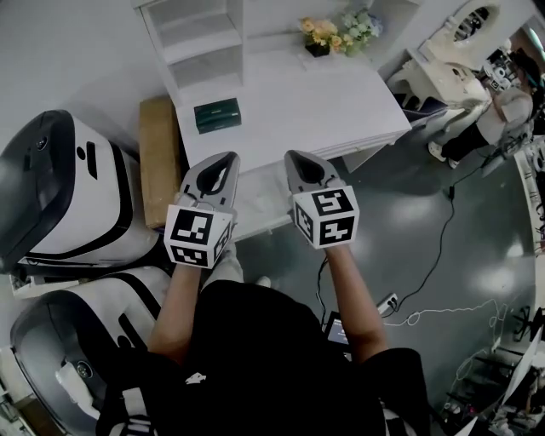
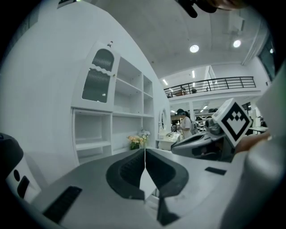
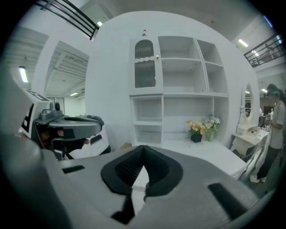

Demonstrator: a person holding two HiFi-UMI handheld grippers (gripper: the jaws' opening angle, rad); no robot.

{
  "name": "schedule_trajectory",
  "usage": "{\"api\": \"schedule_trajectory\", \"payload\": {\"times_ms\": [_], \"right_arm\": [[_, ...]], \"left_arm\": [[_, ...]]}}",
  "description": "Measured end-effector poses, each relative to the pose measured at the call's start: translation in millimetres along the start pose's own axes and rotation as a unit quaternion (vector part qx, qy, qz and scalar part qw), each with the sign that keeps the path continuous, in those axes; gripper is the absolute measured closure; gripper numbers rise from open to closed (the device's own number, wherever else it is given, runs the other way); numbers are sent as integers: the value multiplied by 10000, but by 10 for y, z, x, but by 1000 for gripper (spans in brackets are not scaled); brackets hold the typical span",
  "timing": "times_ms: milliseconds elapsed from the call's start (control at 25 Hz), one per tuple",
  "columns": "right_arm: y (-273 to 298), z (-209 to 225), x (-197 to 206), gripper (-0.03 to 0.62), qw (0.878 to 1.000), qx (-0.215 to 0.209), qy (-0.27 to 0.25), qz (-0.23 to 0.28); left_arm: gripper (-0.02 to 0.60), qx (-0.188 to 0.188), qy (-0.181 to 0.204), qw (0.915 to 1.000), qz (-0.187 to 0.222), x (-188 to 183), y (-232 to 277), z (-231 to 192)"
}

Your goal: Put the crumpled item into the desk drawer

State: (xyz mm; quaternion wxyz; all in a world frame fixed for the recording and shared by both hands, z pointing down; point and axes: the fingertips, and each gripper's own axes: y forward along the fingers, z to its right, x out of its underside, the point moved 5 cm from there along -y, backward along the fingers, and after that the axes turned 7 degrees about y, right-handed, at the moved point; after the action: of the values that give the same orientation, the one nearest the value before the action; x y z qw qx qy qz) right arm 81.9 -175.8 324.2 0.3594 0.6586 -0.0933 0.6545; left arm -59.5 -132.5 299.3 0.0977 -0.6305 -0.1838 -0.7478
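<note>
My left gripper (image 1: pixel 231 157) and right gripper (image 1: pixel 292 156) hang side by side over the front edge of the white desk (image 1: pixel 341 102). Both are shut with nothing between the jaws. In the left gripper view the left gripper's (image 2: pixel 145 150) jaws meet in a thin line, and the right gripper (image 2: pixel 196 143) shows beside it. The right gripper view shows the right gripper (image 3: pixel 143 147) shut, with the left gripper (image 3: pixel 67 123) at its left. A dark green box (image 1: pixel 217 114) lies on the desk. I see no crumpled item. A white surface (image 1: pixel 260 204) juts out under the desk edge; I cannot tell if it is the drawer.
White shelves (image 1: pixel 196 38) stand at the desk's back, with flower pots (image 1: pixel 319 36) beside them. A brown board (image 1: pixel 159 162) and white-and-black machines (image 1: pixel 60 196) crowd the left. On the right are a person (image 1: pixel 502 111), a vanity mirror (image 1: pixel 470 24) and floor cables (image 1: pixel 443 238).
</note>
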Motion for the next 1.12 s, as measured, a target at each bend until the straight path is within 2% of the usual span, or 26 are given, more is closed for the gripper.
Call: {"api": "schedule_trajectory", "payload": {"times_ms": [560,1120], "right_arm": [[-578,-167,-381,599,9976,-31,-96,685],[-972,-357,-549,599,9940,-12,-213,1077]], "left_arm": [[575,-1,280,9986,456,-423,-300,225],[575,-27,374,9963,772,-659,-557,316]]}}
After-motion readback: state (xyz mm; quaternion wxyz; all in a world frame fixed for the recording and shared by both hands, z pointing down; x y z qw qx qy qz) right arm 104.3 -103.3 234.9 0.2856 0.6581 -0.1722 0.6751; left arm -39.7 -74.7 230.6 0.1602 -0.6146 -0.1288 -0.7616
